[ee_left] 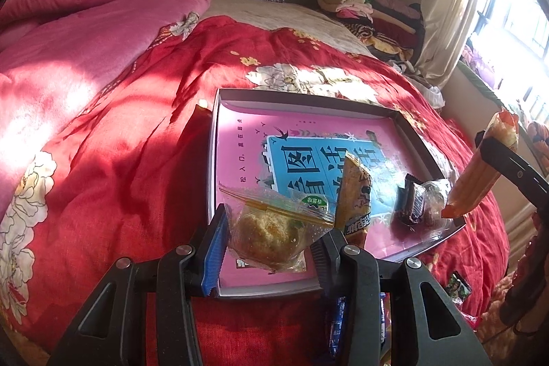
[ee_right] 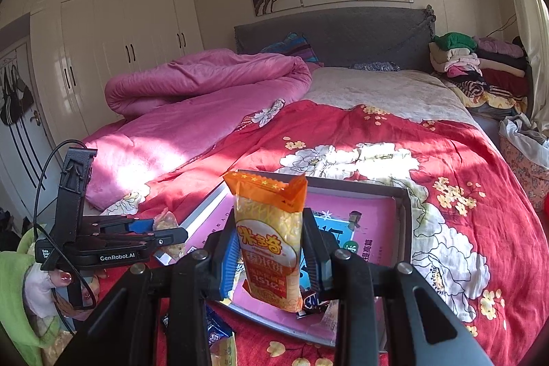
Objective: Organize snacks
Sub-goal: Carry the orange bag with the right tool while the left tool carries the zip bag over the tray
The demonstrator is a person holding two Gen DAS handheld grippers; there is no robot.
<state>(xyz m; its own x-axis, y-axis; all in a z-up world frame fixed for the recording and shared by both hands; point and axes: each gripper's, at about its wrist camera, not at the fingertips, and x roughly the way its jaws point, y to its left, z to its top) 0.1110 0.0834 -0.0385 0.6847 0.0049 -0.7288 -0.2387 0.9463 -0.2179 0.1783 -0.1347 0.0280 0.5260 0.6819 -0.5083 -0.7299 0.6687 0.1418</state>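
Snacks status: clear crinkly bag with a golden pastry [ee_left: 271,234] is pinched in my left hand-held gripper [ee_left: 271,249], over the near-left corner of the shallow grey box with pink printed floor [ee_left: 240,112] on the red floral bed. Orange-and-yellow tall rice-snack packet [ee_right: 271,242] is pinched upright in my right hand-held gripper [ee_right: 271,263], above the box's near edge. Risk: slippery film, pastry bag slides out outside the rim; both tools crowding the near edge could knock the packets already inside.
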